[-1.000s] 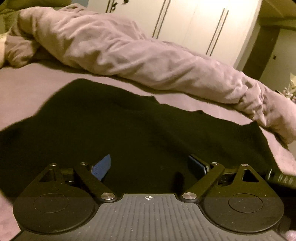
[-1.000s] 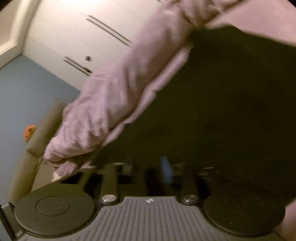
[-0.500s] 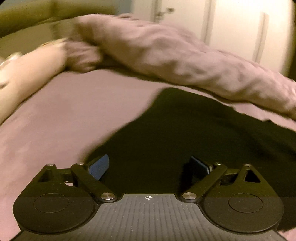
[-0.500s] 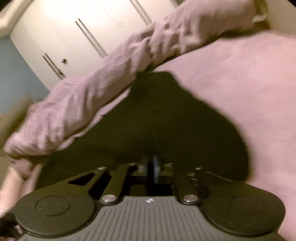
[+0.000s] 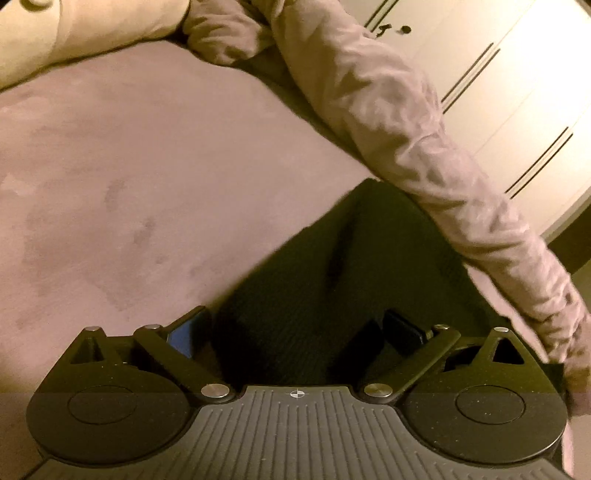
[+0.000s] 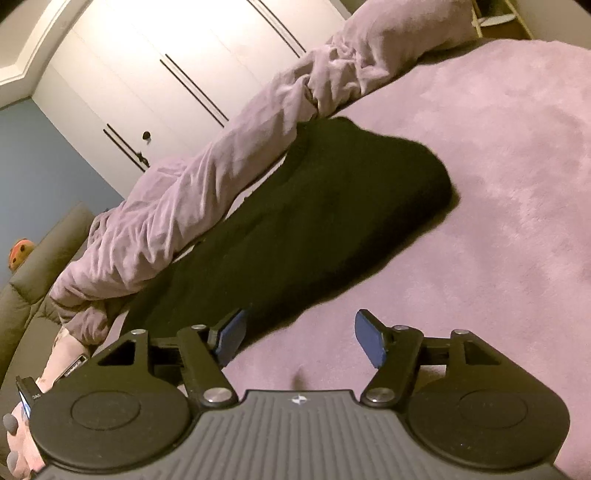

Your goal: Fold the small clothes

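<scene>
A black garment (image 6: 332, 206) lies folded over into a long strip on the mauve bed cover (image 6: 498, 184), along a rolled mauve blanket. It also shows in the left wrist view (image 5: 332, 280). My left gripper (image 5: 295, 332) is open, with its jaws just over the garment's near end and nothing between them. My right gripper (image 6: 301, 336) is open and empty, over the bare bed cover just past the garment's near edge; its left fingertip (image 6: 231, 332) is next to the black cloth.
A rolled mauve blanket (image 5: 424, 147) (image 6: 207, 192) runs along the far side of the garment. A cream pillow (image 5: 74, 33) lies at the head of the bed. White wardrobe doors (image 6: 184, 66) stand behind. An olive padded chair (image 6: 33, 280) is at the left.
My right gripper was shut on the garment's edge, carried it over the rest of the cloth and has now opened and let go. My left gripper stayed open and swung left.
</scene>
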Tool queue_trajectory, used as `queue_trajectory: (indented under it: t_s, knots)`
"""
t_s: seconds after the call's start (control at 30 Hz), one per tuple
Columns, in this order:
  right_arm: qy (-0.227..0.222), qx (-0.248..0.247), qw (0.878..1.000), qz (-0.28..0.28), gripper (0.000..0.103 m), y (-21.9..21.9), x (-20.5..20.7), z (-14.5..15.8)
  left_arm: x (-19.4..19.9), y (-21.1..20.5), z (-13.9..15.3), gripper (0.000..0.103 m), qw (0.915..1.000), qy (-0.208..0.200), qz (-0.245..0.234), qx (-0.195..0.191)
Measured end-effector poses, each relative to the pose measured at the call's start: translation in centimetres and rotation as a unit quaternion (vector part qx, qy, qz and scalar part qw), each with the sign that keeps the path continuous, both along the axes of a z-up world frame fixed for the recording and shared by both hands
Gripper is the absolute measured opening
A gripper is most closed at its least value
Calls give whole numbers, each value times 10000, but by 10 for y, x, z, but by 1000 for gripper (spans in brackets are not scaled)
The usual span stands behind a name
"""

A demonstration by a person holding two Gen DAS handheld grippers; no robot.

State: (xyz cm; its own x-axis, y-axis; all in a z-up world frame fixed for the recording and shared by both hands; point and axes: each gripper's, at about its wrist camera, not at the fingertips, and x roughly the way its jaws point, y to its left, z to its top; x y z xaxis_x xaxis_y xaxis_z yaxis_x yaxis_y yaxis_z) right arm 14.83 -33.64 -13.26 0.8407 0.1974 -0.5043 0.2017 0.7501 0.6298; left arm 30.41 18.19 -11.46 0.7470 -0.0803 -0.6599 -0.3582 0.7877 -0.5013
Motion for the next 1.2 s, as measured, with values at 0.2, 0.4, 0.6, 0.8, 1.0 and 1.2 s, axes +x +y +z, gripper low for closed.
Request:
queue_trajectory:
  t_s: [0.2, 0.4, 0.6, 0.8, 1.0, 1.2]
  knots:
    - [-49, 31, 10000, 18, 69, 1, 3, 0, 7, 14, -14, 37, 9940, -108, 211, -1067]
    - [-64, 60, 9999, 98, 71, 3, 4, -3, 14, 3, -12, 66, 9953, -90, 138, -956]
    - [-144, 172, 9997, 47, 72, -6, -3, 1, 34, 1, 13, 16, 9972, 104, -62, -738]
    - [-278, 314, 9991, -65, 75, -26, -16, 3, 45, -67, 86, 8, 9919, -571, -980, 564]
    - [-332, 398, 9984, -219, 75, -46, -27, 3, 51, -200, 129, 8, 9569, -1055, -2368, 1309]
    - [-345, 407, 9977, -415, 76, -66, -38, 1, 35, -317, 94, 8, 9147, -902, -3481, 1842]
